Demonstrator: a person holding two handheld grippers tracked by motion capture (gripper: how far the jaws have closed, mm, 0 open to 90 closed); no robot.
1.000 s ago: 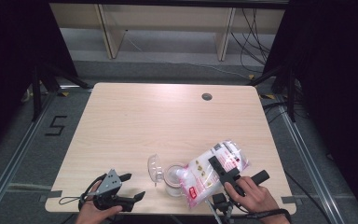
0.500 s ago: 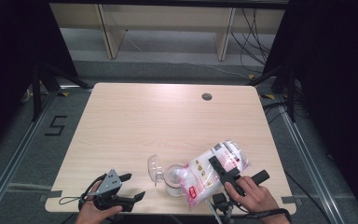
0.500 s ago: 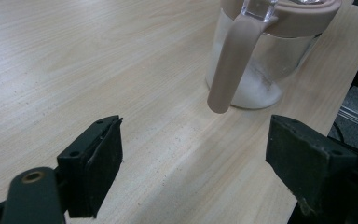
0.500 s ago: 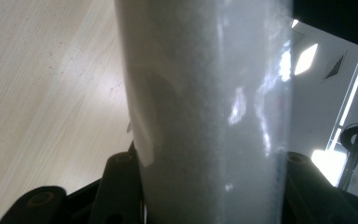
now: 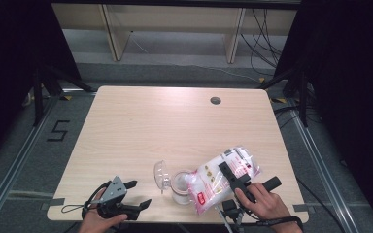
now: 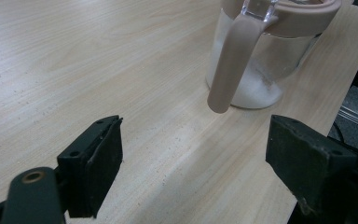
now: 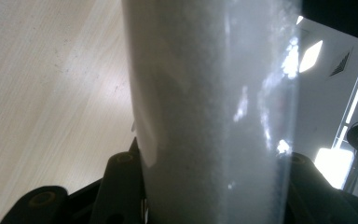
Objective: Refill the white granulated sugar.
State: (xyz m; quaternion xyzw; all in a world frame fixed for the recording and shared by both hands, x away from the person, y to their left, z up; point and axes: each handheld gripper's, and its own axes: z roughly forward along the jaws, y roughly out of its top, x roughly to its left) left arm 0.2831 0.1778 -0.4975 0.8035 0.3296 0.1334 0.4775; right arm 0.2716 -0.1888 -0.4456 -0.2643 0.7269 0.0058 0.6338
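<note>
A clear plastic bag (image 5: 223,177) of white granules with red print lies tilted, its lower end over a glass jar (image 5: 179,187) near the table's front edge. The jar's clear lid (image 5: 160,174) stands flipped open to the left. My right gripper (image 5: 233,177) is shut on the bag; in the right gripper view the bag (image 7: 214,112) sits between the jaws of the right gripper (image 7: 209,186). My left gripper (image 5: 138,193) rests open at the front left, apart from the jar. In the left gripper view, the jar (image 6: 261,70) has a pink rim, a pink strap (image 6: 230,65) and some white granules at its bottom, ahead of the open left gripper (image 6: 191,158).
The wooden table (image 5: 175,126) has a round cable hole (image 5: 215,100) at the back right. Pale shelving (image 5: 175,29) stands behind it. Black stands flank the table, and a "5" mark (image 5: 58,130) is on the floor at the left.
</note>
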